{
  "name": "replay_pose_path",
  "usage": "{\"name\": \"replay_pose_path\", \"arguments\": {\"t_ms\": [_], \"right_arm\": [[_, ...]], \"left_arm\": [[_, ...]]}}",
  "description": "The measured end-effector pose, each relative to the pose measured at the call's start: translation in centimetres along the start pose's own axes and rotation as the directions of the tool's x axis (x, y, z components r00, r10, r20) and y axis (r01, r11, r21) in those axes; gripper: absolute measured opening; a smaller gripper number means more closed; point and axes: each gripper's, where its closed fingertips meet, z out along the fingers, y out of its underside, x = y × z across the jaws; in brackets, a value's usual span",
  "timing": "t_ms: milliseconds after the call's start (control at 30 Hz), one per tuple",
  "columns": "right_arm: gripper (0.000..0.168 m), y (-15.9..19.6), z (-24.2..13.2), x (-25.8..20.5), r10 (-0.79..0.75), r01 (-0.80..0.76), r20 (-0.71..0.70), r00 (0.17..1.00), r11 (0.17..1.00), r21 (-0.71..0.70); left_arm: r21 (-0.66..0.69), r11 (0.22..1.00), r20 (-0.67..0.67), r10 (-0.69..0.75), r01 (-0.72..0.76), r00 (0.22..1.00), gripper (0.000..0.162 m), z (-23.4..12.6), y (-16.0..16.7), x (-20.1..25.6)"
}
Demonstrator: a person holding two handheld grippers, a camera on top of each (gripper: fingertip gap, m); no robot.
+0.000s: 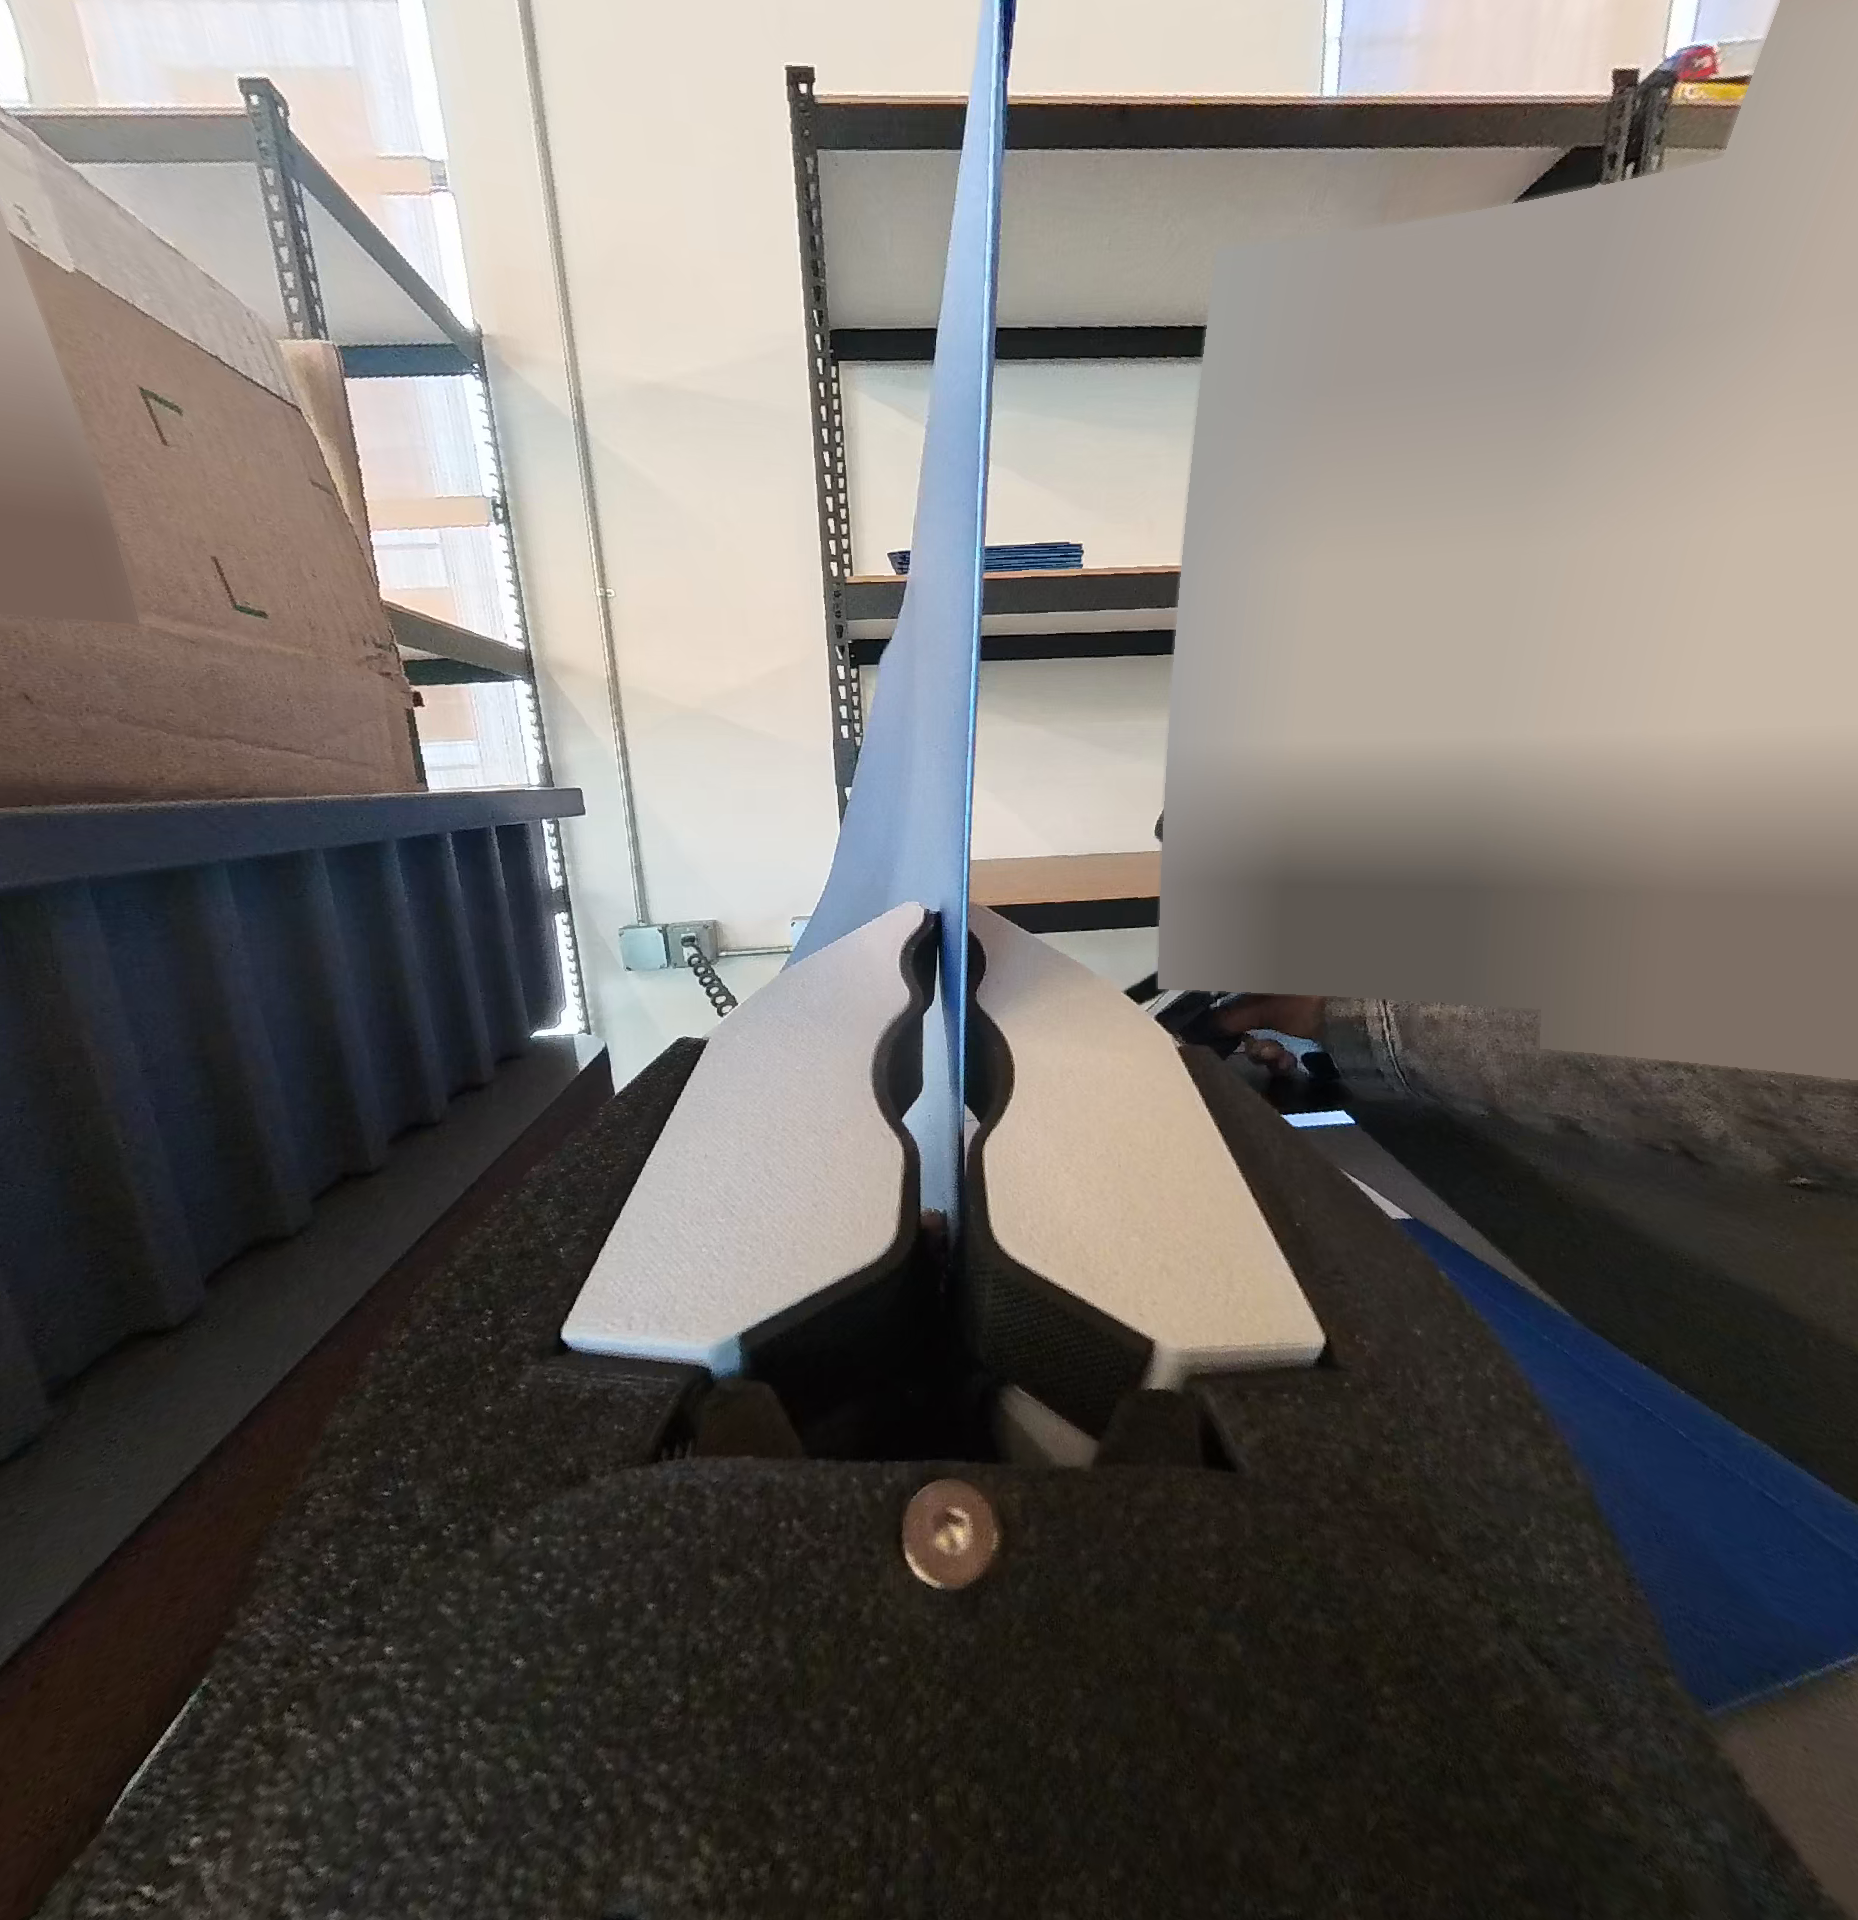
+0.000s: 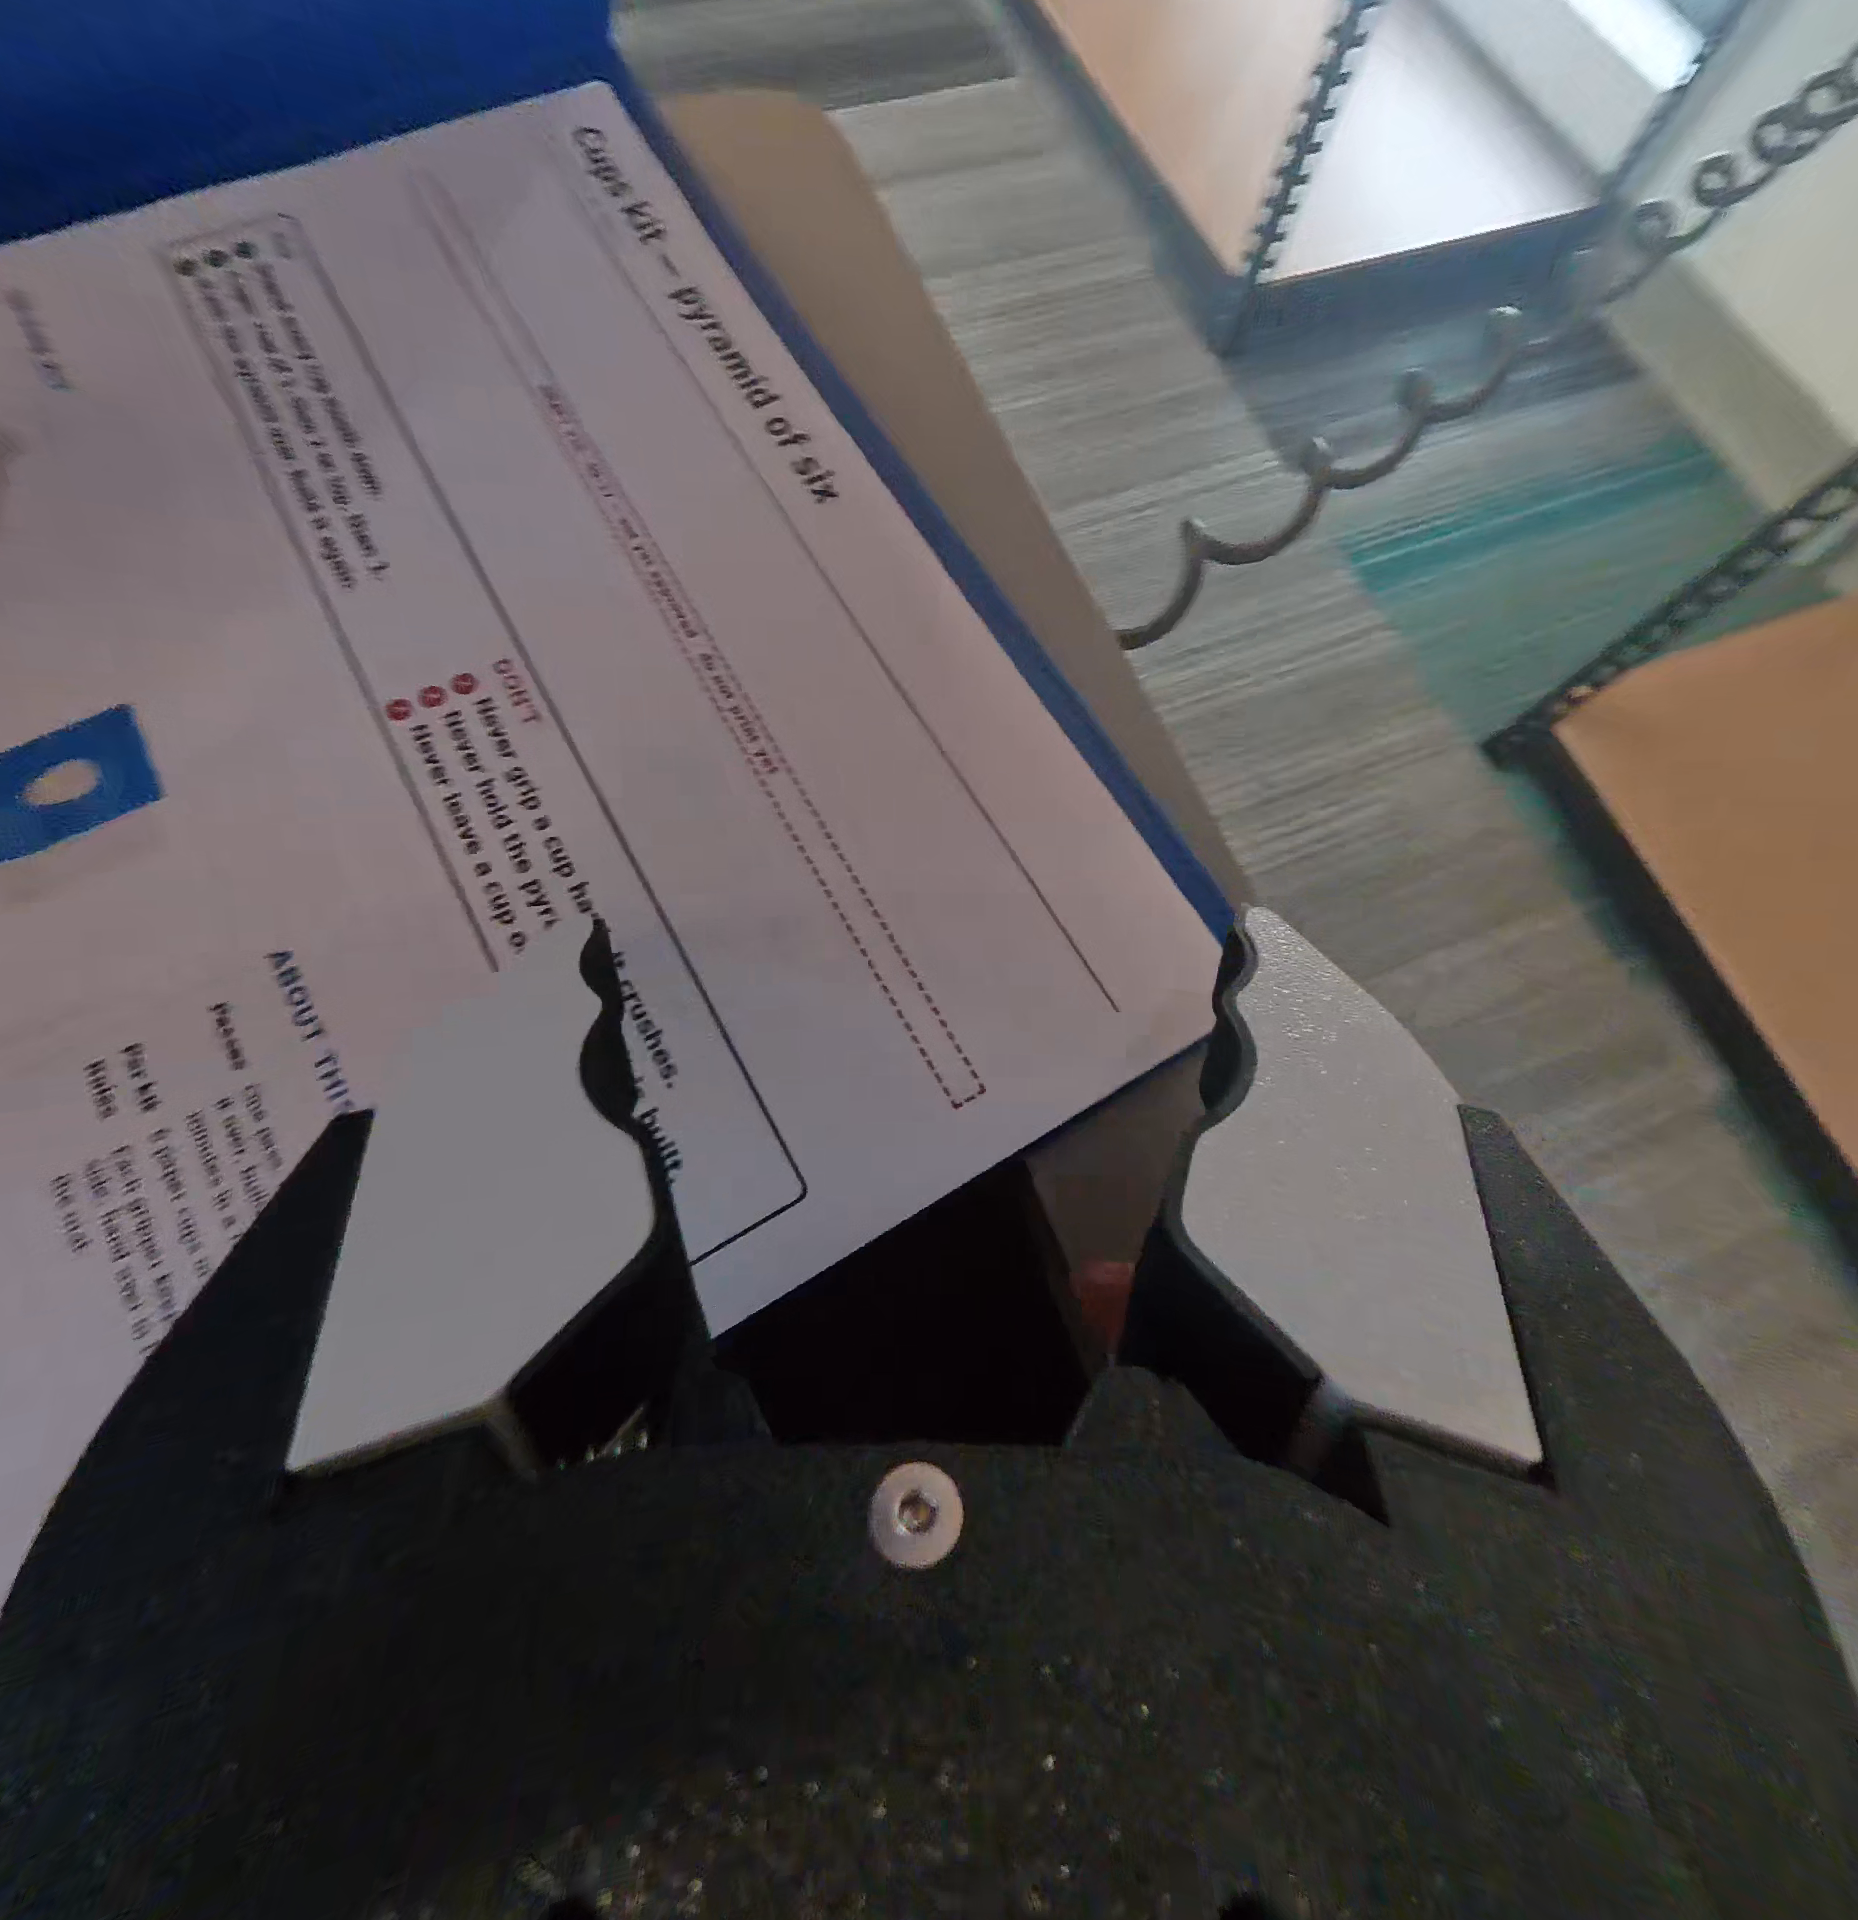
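My left gripper [image 1: 951, 920] is shut on the edge of a blue folder cover [image 1: 956, 520]. The cover stands upright, seen edge-on, and rises out of the top of the view. More of the blue folder [image 1: 1683, 1507] lies low at the right. My right gripper [image 2: 920, 930] is open wide. The corner of a white printed sheet [image 2: 696, 675] lies in the gap between its fingers, and its edge nearly meets the right fingertip [image 2: 1278, 997]. The sheet rests on the blue folder [image 2: 229, 104], whose edge shows along the sheet's right side.
A cardboard box [image 1: 229, 540] sits on a dark blue ribbed panel [image 1: 229, 1039] at the left. Metal shelving [image 1: 1008, 343] stands against the far wall. In the right wrist view a coiled black cable [image 2: 1424, 416] hangs over grey floor beside shelf boards [image 2: 1735, 883]. Some 40 cm of space lies between my two pairs of fingers.
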Motion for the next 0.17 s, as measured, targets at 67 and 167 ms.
{"name": "replay_pose_path", "arguments": {"t_ms": [67, 167], "right_arm": [[0.109, 0.07, 0.05, -0.29, 0.009, -0.009, 0.034, 0.999, 1.0, -0.006], [0.109, 0.54, 0.44, -0.38, 0.042, -0.038, 0.07, 0.997, 0.998, -0.049]], "left_arm": [[0.001, 1.0, 0.001, -0.002, 0.002, 1.0, 0.001, -0.01, 0.0, -0.04], [0.002, 1.0, 0.002, -0.002, 0.002, 1.0, 0.0, -0.04, -0.05, -0.08]]}}
